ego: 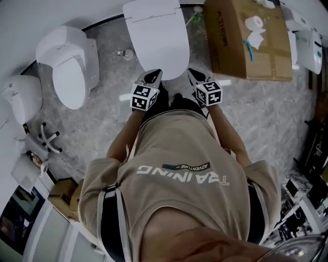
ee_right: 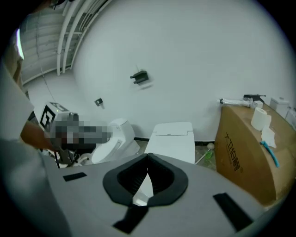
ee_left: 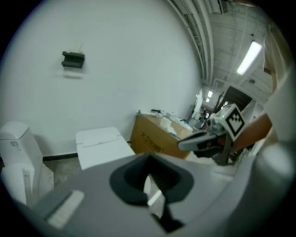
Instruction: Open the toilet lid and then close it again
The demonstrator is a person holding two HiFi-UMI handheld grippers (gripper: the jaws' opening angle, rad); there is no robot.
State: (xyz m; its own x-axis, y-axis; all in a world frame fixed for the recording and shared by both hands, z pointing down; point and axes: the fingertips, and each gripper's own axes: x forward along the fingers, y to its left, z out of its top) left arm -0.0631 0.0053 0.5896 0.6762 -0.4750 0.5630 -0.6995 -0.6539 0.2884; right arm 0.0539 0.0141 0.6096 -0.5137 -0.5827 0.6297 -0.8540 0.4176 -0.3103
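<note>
Directly ahead of the person, the toilet lid [ego: 156, 36] lies closed on its bowl. Left gripper [ego: 152, 78] and right gripper [ego: 193, 75] hover side by side at the lid's near edge; contact cannot be told. Both jaw pairs meet tip to tip, holding nothing. Cardboard box [ego: 248, 41] stands just right of the toilet.

White lid [ego: 156, 43] lay shut and flat on its toilet [ego: 150, 9], smooth and unmarked, broad and rounded at the near front edge, narrowing little toward the squared rear housing, with a thin seam across at the hinge.
</note>
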